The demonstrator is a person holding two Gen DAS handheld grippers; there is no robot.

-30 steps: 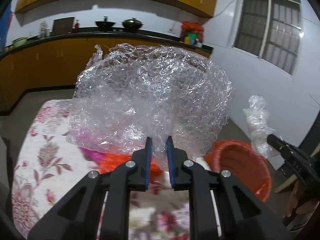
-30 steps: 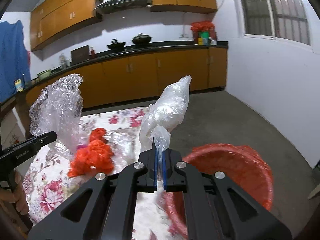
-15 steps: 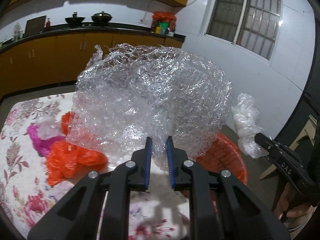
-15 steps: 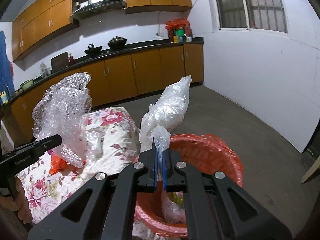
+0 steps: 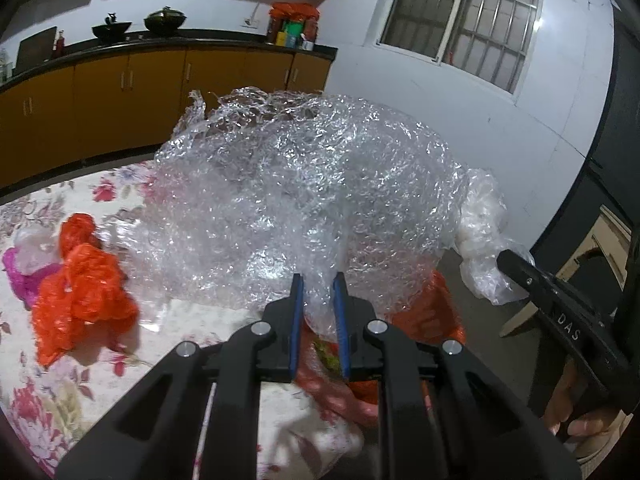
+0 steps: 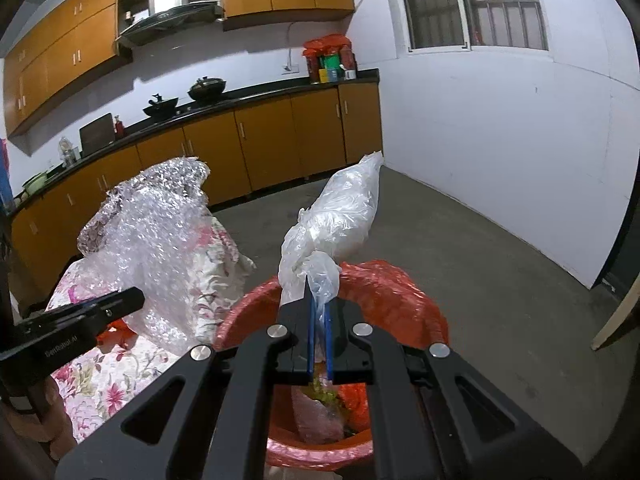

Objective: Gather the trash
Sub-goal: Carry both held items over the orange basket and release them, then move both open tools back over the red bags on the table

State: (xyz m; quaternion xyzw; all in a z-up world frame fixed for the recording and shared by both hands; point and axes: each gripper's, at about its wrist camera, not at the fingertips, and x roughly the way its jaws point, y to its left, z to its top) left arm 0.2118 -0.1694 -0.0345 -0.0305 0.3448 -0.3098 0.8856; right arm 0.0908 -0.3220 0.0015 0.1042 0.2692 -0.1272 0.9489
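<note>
The left hand-held gripper [image 5: 318,312] pinches the lower edge of a large crumpled sheet of bubble wrap [image 5: 304,196], which billows up ahead of its fingers. Directly beneath and just past those fingers sits the red bin [image 5: 436,320], lined with a red bag, partly hidden by the wrap. To the left of this hand-held gripper, a crumpled orange-red plastic bag [image 5: 80,296] and a pink scrap [image 5: 20,276] lie on the floral-clothed counter [image 5: 64,384].

The right hand-held gripper [image 6: 319,334] is pressed together on the knotted end of a clear plastic bag [image 6: 340,220], which stands up ahead of its fingers. The bin [image 6: 400,292] lies right below it, with scraps already in the bottom. The bubble wrap [image 6: 156,240] hangs to its left, beside the bin's rim and above the counter [image 6: 100,376].
</note>
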